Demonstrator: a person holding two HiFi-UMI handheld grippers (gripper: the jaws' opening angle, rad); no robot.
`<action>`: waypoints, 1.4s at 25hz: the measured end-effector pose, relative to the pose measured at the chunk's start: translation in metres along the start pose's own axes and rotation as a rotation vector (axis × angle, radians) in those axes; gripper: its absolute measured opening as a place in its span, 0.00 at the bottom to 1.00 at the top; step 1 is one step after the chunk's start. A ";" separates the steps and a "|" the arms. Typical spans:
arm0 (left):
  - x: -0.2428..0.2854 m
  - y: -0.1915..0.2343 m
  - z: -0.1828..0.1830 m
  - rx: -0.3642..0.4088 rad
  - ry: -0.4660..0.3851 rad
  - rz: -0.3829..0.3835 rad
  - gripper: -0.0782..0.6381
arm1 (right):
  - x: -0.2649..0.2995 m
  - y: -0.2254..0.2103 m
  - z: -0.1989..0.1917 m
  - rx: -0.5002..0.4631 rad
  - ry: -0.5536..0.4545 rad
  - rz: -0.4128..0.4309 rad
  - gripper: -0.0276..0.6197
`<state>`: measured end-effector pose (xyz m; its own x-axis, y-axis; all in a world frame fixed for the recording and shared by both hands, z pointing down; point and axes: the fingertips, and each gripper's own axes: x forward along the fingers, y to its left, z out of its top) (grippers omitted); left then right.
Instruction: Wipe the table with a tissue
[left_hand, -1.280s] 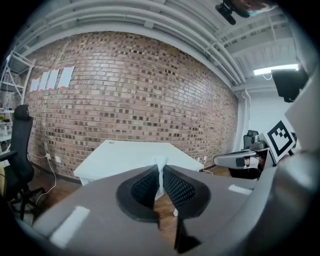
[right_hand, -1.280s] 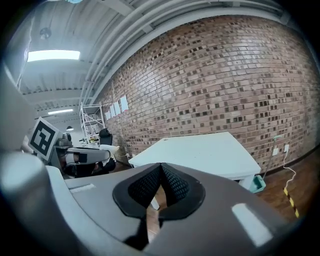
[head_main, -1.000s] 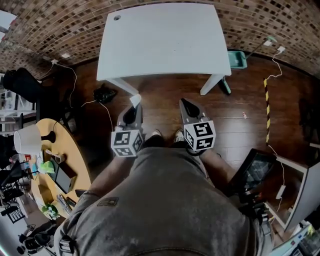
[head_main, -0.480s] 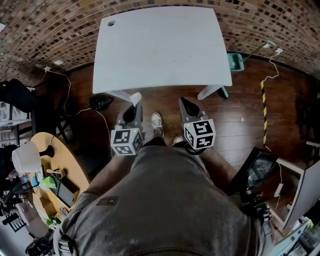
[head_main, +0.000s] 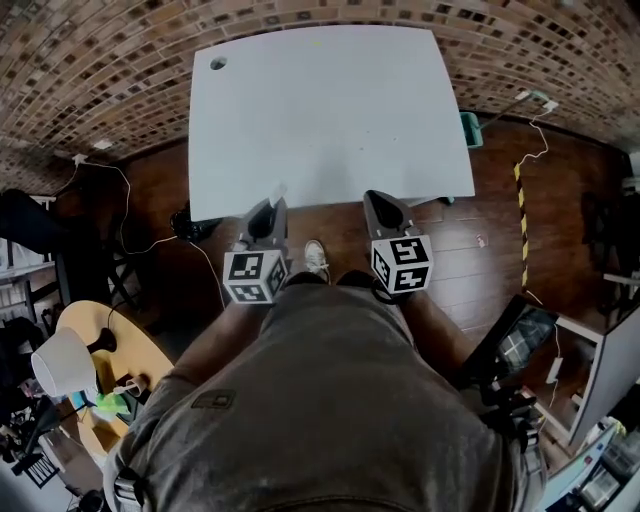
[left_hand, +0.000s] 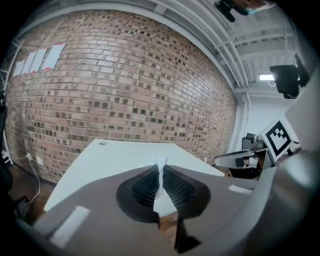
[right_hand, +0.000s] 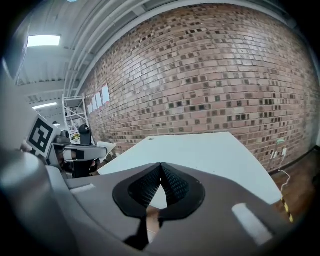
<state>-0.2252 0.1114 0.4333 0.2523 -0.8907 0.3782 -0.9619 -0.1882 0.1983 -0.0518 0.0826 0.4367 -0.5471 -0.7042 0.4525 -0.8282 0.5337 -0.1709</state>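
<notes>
My left fingers pinch the tissue above the bench's near edge; my right fingers are pressed together, empty. I should lower the tissue flat, then sweep evenly.

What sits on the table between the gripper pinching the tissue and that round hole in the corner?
Nothing: in the head view, the white table top is bare between the left gripper, shut on the white tissue, and the round hole.
</notes>
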 end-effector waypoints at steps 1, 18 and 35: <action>0.004 0.005 0.001 -0.003 0.003 -0.009 0.14 | 0.005 0.000 0.002 0.003 0.002 -0.012 0.06; 0.080 0.044 -0.010 -0.016 0.097 -0.042 0.14 | 0.068 -0.021 0.010 0.020 0.050 -0.057 0.06; 0.154 0.050 -0.051 -0.012 0.298 -0.021 0.14 | 0.107 -0.052 -0.005 0.076 0.146 -0.009 0.06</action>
<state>-0.2294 -0.0145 0.5477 0.2940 -0.7255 0.6222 -0.9552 -0.1992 0.2191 -0.0666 -0.0182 0.4987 -0.5205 -0.6305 0.5758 -0.8431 0.4865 -0.2294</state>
